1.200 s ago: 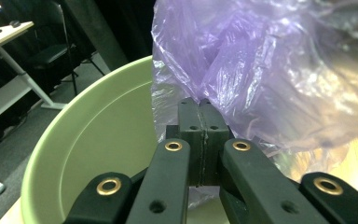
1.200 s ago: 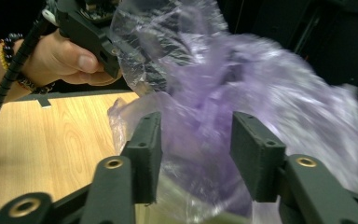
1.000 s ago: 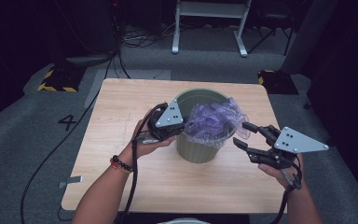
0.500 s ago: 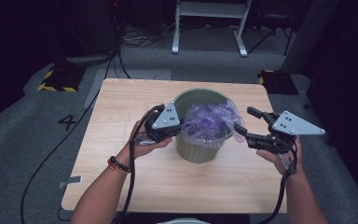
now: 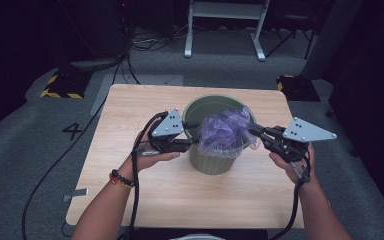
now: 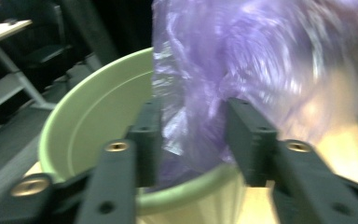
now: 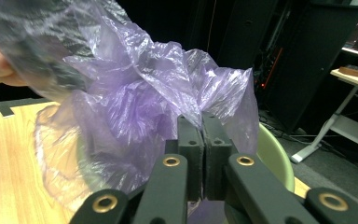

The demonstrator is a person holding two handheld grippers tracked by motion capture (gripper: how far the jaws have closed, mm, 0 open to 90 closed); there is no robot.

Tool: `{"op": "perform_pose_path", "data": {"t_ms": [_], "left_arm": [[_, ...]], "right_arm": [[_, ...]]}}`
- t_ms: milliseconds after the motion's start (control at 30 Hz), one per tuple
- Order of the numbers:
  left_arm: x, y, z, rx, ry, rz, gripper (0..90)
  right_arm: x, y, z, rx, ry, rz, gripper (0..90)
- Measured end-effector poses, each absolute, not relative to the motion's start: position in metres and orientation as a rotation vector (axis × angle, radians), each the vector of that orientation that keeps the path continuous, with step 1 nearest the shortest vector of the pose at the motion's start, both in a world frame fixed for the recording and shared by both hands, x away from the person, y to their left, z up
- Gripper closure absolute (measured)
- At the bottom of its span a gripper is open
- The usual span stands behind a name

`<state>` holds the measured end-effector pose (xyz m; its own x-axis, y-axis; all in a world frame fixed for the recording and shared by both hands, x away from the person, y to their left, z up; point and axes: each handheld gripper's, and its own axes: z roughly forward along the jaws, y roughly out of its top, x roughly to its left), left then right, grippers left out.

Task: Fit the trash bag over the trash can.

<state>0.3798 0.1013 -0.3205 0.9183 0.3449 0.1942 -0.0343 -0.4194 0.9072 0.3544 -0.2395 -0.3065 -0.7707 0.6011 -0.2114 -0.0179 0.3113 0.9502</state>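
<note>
R gripper point(image 7: 204, 140) has just snapped shut, pinching bag point(image 7: 135, 93) edge to pull over bin point(image 5: 215, 160) rim; L gripper point(image 6: 193, 135) fingers just opened half-wide, film between.

Quick count from high view: one wooden table point(image 5: 130, 200). One green bin point(image 5: 215, 162) on it. One purple plastic bag point(image 5: 225, 131), crumpled, sitting in bin. Two handheld grippers: left gripper point(image 5: 189, 144), right gripper point(image 5: 254, 131). Two grey triangle plates, one per gripper. Two cables, one per gripper. One beaded bracelet point(image 5: 119, 179), left wrist. One white-legged stand point(image 5: 225, 30) behind table.
</note>
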Motion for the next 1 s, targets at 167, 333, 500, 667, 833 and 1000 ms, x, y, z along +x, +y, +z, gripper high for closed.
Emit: {"op": "perform_pose_path", "data": {"t_ms": [167,333,500,667,833,1000], "left_arm": [[0.37,0.113,-0.321,1.946,0.216,0.389,26.0],[0.361,0.119,-0.324,1.941,0.208,0.322,15.4],[0.345,0.119,-0.318,1.913,0.192,0.305,15.3],[0.338,0.112,-0.308,1.903,0.208,0.314,15.4],[0.341,0.099,-0.302,1.927,0.337,0.442,15.8],[0.356,0.098,-0.304,1.867,0.485,0.489,15.5]], "right_arm": [[0.352,-0.24,-0.308,0.525,2.037,1.474,89.5],[0.35,-0.238,-0.308,0.526,2.024,1.466,89.4],[0.347,-0.233,-0.309,0.516,2.023,1.451,89.0],[0.347,-0.23,-0.309,0.511,2.025,1.444,88.3],[0.344,-0.229,-0.31,0.501,2.024,1.441,87.5],[0.34,-0.231,-0.311,0.477,2.023,1.46,87.2]]}}
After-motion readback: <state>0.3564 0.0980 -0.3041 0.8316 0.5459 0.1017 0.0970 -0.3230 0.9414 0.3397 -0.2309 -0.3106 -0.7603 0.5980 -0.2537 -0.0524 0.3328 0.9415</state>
